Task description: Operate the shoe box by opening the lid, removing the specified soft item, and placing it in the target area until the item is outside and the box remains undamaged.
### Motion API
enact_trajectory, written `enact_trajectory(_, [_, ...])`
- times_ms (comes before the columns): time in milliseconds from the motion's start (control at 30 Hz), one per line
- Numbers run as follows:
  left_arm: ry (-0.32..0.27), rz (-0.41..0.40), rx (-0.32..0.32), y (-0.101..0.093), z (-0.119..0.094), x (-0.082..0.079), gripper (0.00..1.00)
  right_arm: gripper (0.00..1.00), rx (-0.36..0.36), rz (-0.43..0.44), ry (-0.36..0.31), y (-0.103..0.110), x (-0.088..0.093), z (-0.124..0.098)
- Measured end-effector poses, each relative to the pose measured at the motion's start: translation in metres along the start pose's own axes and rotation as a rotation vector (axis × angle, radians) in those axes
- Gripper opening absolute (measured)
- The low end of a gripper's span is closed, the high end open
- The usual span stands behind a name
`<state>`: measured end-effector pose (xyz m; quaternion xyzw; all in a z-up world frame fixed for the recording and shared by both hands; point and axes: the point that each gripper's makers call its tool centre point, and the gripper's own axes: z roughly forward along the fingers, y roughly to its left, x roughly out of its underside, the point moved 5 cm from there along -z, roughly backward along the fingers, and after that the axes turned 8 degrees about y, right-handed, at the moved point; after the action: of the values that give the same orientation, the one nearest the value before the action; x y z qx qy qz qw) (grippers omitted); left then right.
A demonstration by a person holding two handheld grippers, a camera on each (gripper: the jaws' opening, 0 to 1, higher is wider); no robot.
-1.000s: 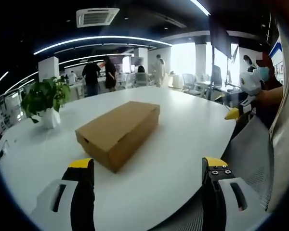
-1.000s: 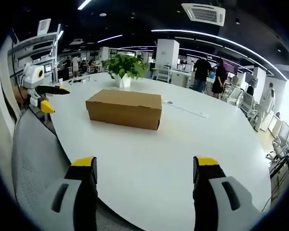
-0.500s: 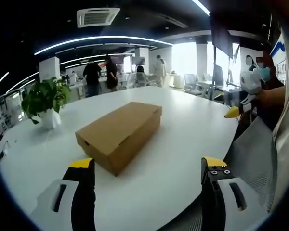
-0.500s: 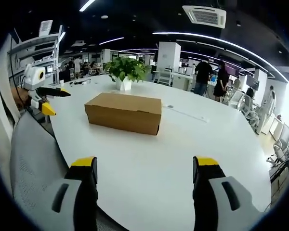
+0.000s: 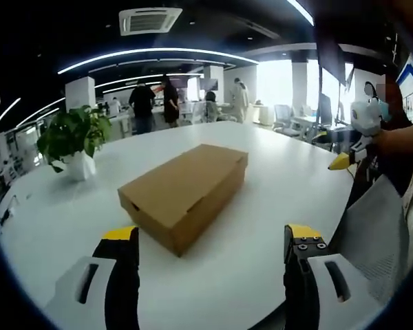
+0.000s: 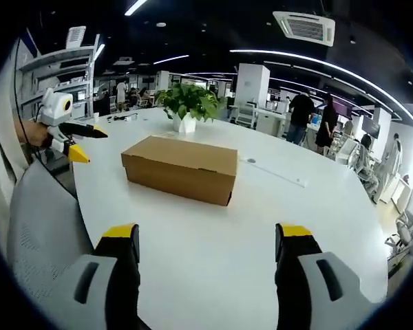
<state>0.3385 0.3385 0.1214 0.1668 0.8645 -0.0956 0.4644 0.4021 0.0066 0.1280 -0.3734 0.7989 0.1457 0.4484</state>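
A plain brown cardboard shoe box [image 5: 186, 189] lies with its lid down on the white table [image 5: 261, 240]; it also appears as the shoe box [image 6: 181, 167] in the right gripper view. My left gripper [image 5: 213, 240] hovers open a short way before the box's near corner, nothing between its jaws. My right gripper [image 6: 208, 237] is open too, some distance short of the box's long side. The right gripper [image 5: 350, 150] enters the left gripper view at far right, and the left gripper [image 6: 72, 137] enters the right gripper view at far left. The box's contents are hidden.
A potted green plant [image 5: 74, 141] in a white pot stands beyond the box, seen as the plant [image 6: 186, 106] in the right gripper view. A grey mesh chair back [image 6: 45, 227] sits at the table edge. People stand far off in the office.
Both views have crept slightly closer to the box and shifted a little. The box has not moved and its lid stays down. Both grippers remain open.
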Motion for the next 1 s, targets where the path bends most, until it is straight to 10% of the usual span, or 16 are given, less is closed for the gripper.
enact_trajectory(1000, [0.025, -0.052, -0.088, 0.029, 0.030, -0.009, 0.83, 0.74, -0.138, -0.079, -0.005, -0.022, -0.029, 0.072])
